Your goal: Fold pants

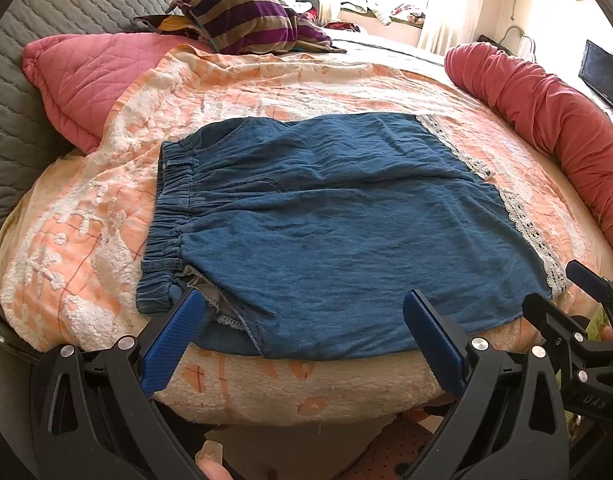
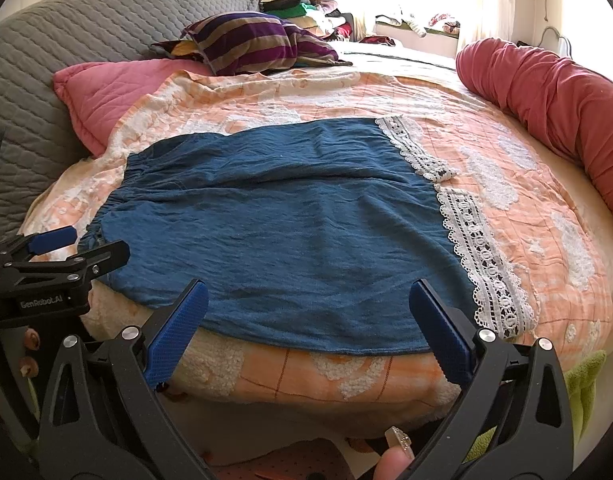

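Observation:
Blue denim shorts (image 1: 326,220) with white lace hems (image 1: 522,220) lie spread flat on the orange and white bedspread (image 1: 266,92), elastic waistband (image 1: 170,216) to the left. They also show in the right wrist view (image 2: 298,232), lace hem (image 2: 482,256) to the right. My left gripper (image 1: 302,312) is open and empty, over the shorts' near edge by the waistband end. My right gripper (image 2: 306,304) is open and empty, over the near edge by the lace end. Each gripper appears in the other's view: the right one (image 1: 586,292), the left one (image 2: 70,248).
A pink quilted pillow (image 1: 86,80) and a grey quilted headboard (image 1: 46,20) lie to the left. A striped purple pillow (image 1: 250,20) sits at the back. A red bolster (image 1: 554,120) runs along the right edge. The bed's front edge (image 1: 290,392) drops just below the grippers.

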Demonstrator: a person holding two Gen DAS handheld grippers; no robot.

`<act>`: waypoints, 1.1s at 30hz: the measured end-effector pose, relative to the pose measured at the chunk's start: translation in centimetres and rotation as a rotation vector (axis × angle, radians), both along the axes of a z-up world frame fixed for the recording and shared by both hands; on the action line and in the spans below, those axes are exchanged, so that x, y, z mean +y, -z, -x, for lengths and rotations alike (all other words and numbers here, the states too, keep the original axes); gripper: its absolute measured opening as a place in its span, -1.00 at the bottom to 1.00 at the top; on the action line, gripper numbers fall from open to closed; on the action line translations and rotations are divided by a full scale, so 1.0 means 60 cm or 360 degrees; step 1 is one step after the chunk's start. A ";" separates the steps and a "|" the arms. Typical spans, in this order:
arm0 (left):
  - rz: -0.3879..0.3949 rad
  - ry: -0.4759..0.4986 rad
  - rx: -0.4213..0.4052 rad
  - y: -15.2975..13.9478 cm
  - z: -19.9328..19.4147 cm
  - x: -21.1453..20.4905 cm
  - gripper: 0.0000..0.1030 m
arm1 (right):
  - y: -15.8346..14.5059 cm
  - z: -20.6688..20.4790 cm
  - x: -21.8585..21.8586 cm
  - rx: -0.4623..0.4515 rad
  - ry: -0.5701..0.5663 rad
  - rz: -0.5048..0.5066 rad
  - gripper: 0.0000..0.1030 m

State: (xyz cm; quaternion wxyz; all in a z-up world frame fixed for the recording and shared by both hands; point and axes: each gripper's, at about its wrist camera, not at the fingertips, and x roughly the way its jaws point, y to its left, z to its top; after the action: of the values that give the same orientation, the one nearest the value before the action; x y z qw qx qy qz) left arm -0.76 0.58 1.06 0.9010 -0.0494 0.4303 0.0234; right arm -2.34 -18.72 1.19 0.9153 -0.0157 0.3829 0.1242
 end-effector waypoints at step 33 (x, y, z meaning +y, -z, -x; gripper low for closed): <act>0.0053 -0.0270 0.0052 0.013 -0.145 0.171 0.92 | -0.007 -0.214 0.106 0.0090 -0.0295 -0.0062 0.84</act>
State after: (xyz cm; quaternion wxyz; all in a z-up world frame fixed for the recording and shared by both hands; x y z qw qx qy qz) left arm 7.93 10.87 0.27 0.8877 -0.1001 0.4397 0.0932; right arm 10.48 -12.38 1.64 0.8888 -0.0298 0.4031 0.2162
